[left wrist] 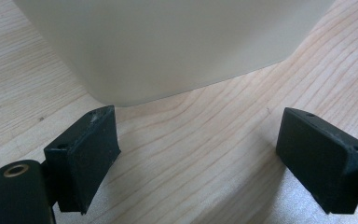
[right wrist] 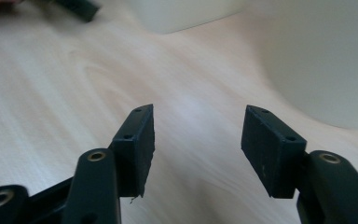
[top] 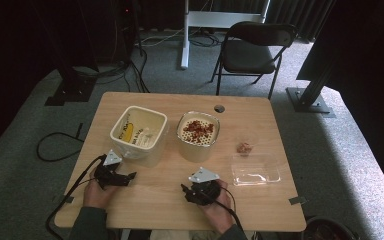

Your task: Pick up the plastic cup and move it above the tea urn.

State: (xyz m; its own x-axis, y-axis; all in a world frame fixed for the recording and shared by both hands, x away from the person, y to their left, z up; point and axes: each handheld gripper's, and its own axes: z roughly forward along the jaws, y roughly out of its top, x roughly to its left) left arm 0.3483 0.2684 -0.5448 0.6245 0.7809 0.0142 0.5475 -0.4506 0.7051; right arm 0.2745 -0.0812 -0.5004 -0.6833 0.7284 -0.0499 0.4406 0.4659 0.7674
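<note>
Here we held both tongs low on the near half of the counter (top: pixel 260 120), each with its jaws apart and nothing between them. The left tongs (left wrist: pixel 196 154) faced the cream tub (top: pixel 139 129), which stood upright just beyond them, its mouth up and its longer side running away from us, slightly to the left. The high view showed a yellow packet (top: pixel 128 131) lying inside the tub; the left gripper view gave us the tub's plain wall (left wrist: pixel 168 46) close ahead, apart from the jaws. The right tongs (top: pixel 192 192) sat near the middle, pointing left, with the glass bowl of cereal (top: pixel 198 132) beyond them and an open clear box (top: pixel 255 170) to their right.
</note>
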